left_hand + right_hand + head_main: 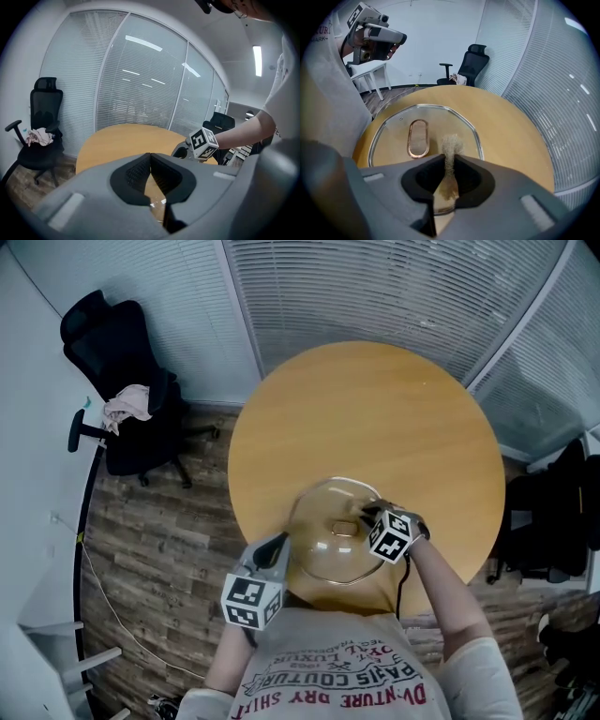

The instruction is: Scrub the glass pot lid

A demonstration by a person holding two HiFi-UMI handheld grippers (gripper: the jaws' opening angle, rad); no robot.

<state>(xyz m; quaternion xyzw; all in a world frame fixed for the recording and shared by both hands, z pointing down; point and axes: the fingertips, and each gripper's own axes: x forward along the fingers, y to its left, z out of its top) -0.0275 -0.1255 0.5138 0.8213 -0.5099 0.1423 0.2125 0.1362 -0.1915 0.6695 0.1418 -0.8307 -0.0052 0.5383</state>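
Scrubbing this glass pot lid (317,557) well comes down to light pressure and a steady anchor. It lies dome up, metal rim (461,117) down, on the round wooden surface (375,409), at the edge nearest you. Your right hand-held gripper (449,159) is clamped on a tuft of brownish scouring pad (451,145). The pad's free end pokes out over the glass just beside the lid's oval handle (418,138); I cannot tell whether it presses on the glass or hangs just above it. Your left hand-held gripper (150,160) sits at the lid's near left edge with its jaws closed to a sliver, and the rim appears to be pinched between them.

Judging from that, work the pad in small overlapping circles from the handle outward to the rim. Tilt the gripper so the tuft, not the hard jaw tips, meets the glass. Only a short length of pad sticks out, so press lightly or it may fold back. The lid will likely slide on the smooth wood, so hold the left pinch firm and push toward it, not away from it
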